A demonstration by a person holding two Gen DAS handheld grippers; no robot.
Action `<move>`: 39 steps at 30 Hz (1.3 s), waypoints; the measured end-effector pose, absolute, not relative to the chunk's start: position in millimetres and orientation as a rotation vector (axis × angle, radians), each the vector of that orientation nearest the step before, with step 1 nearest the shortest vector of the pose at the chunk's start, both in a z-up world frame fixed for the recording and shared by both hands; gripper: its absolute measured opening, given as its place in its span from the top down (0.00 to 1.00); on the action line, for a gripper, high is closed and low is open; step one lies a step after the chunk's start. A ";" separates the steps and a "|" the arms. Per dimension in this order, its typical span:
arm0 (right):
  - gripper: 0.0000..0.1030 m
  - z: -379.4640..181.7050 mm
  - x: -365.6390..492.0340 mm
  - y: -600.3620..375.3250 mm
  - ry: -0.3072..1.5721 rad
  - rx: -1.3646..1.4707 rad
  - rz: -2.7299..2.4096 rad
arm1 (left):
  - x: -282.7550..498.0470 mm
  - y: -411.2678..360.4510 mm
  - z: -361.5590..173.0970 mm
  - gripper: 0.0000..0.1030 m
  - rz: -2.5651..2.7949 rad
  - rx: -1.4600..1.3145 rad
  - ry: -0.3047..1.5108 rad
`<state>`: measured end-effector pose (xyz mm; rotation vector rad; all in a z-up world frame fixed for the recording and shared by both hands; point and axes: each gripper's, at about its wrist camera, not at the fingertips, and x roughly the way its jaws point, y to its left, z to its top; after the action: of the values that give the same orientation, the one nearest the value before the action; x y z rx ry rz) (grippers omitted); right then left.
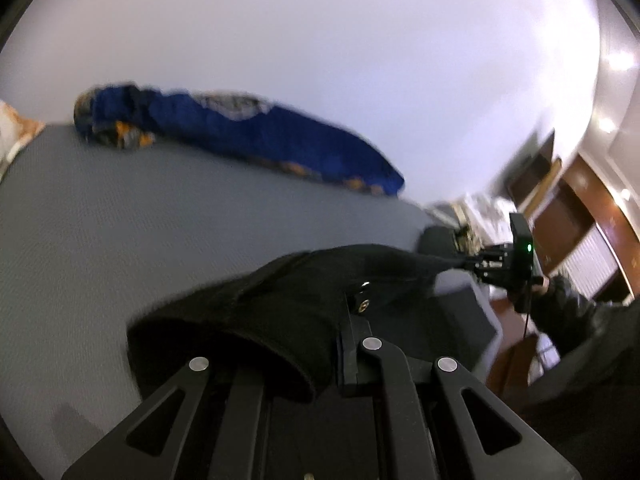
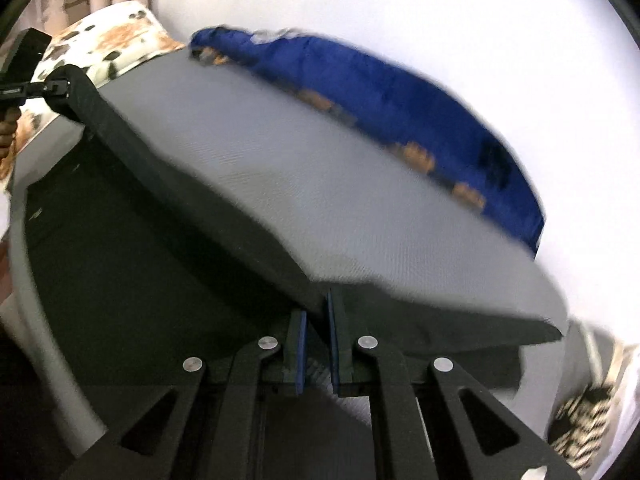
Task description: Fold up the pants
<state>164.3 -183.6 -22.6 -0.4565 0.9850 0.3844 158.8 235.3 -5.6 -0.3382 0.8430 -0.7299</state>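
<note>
A: Black pants (image 1: 304, 304) lie closest, draped over the left gripper (image 1: 352, 312) so that its fingertips are buried in cloth. Can the gap be read?

B: Not directly. One finger edge and two screws show beside the fabric, and the cloth is bunched at the tips and lifted, so the jaws are pinched on it. The frame is blurred.

A: And from the left, further out?

B: A patterned pillow (image 1: 16, 132) is cut off at the edge; then a grey mattress (image 1: 120, 220), a blue quilt (image 1: 248, 136) along the white wall (image 1: 360, 40), and the right gripper (image 1: 468, 262) at the far side, gripping the other end of the taut garment. Its fingers are too small to make out.

A: The right wrist view?

B: There the left gripper (image 2: 60, 84) is at the left edge, half cut off, holding the far corner of the pants (image 2: 180, 184). The fabric stretches as a raised band above the grey mattress (image 2: 300, 168). The right gripper (image 2: 318, 320) has blue-lined fingers (image 2: 301, 344) close together, clamped on the near hem, a thin slot between them.

A: Background?

B: The patterned pillow (image 2: 116, 36), then the blue quilt (image 2: 400, 92), smeared by motion. A striped item (image 2: 592, 412) at the lower right is unidentifiable.
</note>
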 end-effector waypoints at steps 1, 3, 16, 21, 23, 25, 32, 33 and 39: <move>0.93 -30.9 152.4 -183.6 1.014 -0.438 0.391 | 146.2 234.0 -12.2 0.91 -0.730 -0.316 0.874; 0.93 -47.0 127.8 -181.8 1.049 -0.407 0.396 | 130.7 232.7 -22.4 0.90 -0.726 -0.287 0.917; 0.93 -103.5 107.3 -175.6 1.145 -0.399 0.368 | 84.7 222.8 -82.1 0.85 -0.640 -0.220 1.138; 0.93 -103.6 106.1 -175.2 1.137 -0.400 0.358 | 76.0 229.8 -63.5 0.47 -0.569 -0.116 1.142; 0.93 -103.5 106.3 -176.3 1.130 -0.390 0.360 | 67.6 241.9 -54.3 0.32 -0.492 -0.107 1.116; 0.93 -103.8 106.5 -176.2 1.125 -0.391 0.361 | 60.1 254.0 -46.1 0.32 -0.467 -0.174 1.113; 0.93 -105.8 103.2 -177.0 1.106 -0.382 0.368 | 39.6 265.4 -31.4 0.33 -0.398 -0.502 1.127; 0.93 -106.3 101.9 -176.9 1.103 -0.383 0.369 | 39.7 263.2 -36.5 0.34 -0.394 -0.547 1.149; 0.93 -106.5 97.8 -176.9 1.087 -0.378 0.368 | 46.5 256.6 -68.9 0.37 -0.239 -0.711 1.232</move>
<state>97.8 -176.9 -106.5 -0.3778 1.0874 0.3678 46.5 256.6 -68.9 -0.7110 1.2317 -0.2394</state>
